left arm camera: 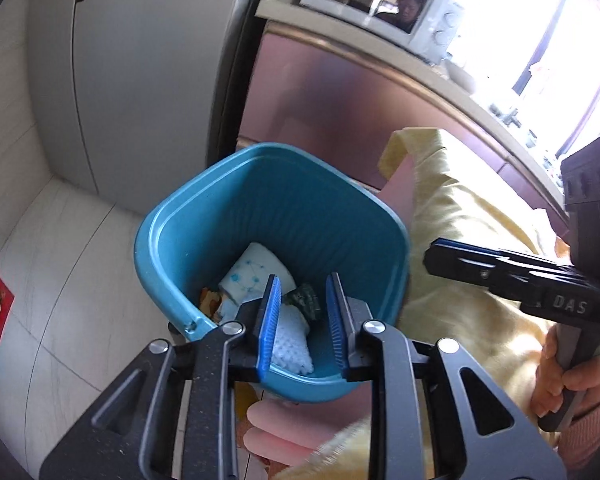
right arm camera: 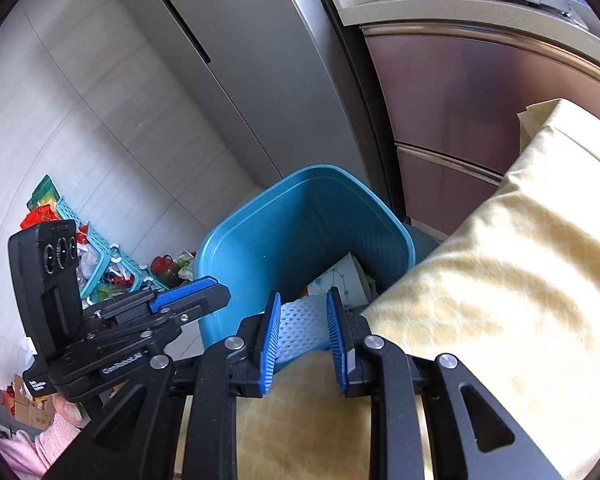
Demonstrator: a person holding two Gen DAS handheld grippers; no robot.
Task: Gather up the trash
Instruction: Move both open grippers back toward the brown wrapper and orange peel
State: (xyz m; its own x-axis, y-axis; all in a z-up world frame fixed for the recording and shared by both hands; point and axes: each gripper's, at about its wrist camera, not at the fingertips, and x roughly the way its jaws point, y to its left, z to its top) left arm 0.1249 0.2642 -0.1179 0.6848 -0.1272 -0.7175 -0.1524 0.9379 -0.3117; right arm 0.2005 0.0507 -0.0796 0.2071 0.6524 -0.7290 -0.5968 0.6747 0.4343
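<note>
Your left gripper point(left arm camera: 303, 320) and right gripper point(right arm camera: 303, 332), both narrowly parted and empty, hover over the blue bin point(left arm camera: 228, 216) holding a patterned cup point(left arm camera: 256, 272), white mesh cloth point(left arm camera: 292, 344) and wrappers.

Trash point(left arm camera: 260, 280) in bin point(left arm camera: 168, 216) — seemingly beside cushion point(left arm camera: 468, 216)

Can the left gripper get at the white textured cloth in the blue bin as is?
Probably yes. The left gripper sits over the near rim of the blue bin, its open top unobstructed. The white textured cloth lies right below it on top of the trash. Nothing is between the fingers.
</note>
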